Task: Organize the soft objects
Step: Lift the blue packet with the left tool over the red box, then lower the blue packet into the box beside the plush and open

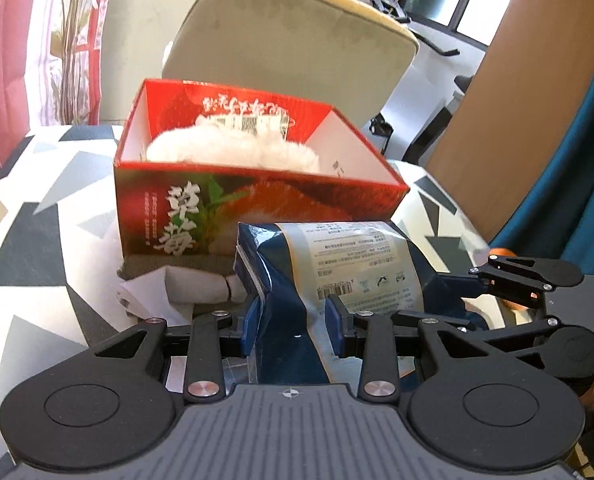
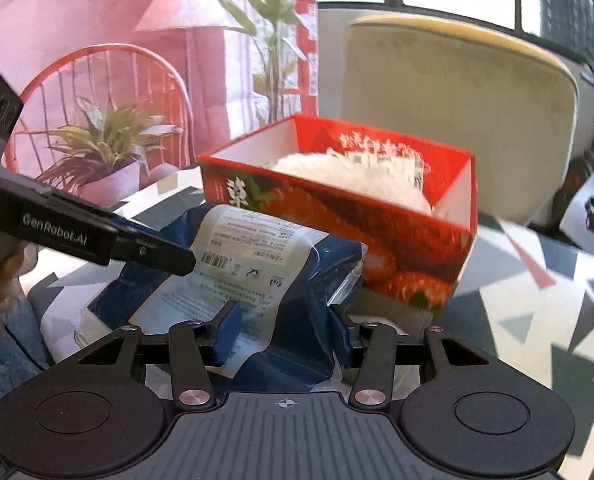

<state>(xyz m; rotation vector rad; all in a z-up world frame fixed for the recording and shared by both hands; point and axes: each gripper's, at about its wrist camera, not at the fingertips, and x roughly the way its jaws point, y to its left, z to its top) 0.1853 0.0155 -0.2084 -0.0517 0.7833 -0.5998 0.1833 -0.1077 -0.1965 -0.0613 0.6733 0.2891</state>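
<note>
Both pairs of jaws are standing partly closed and clamping the same blue plastic package (image 1: 297,280). On the left gripper (image 1: 293,326) the blue pads (image 1: 334,324) are pressing into a crumpled end of the package, with the film bunching between them. On the right gripper (image 2: 285,330) the jaws are sitting a little wider and are pinching the other end, one pad (image 2: 227,332) lying against the pale printed label and the far one showing only as a dark edge behind clear film. Seen from the left wrist view, the right gripper is reaching in from the right edge beside the package.

Just behind the package, the open red box (image 1: 257,196) is sitting on the patterned tablecloth (image 1: 37,240). Inside it a white fluffy item (image 1: 233,152) is filling most of the floor, with a printed bag (image 1: 249,122) lying against the back wall. At the foot of the box, some grey and white folded cloth (image 1: 185,284) is lying on the table, touching the box's front wall. Beyond the table a beige chair (image 1: 293,36) is standing
</note>
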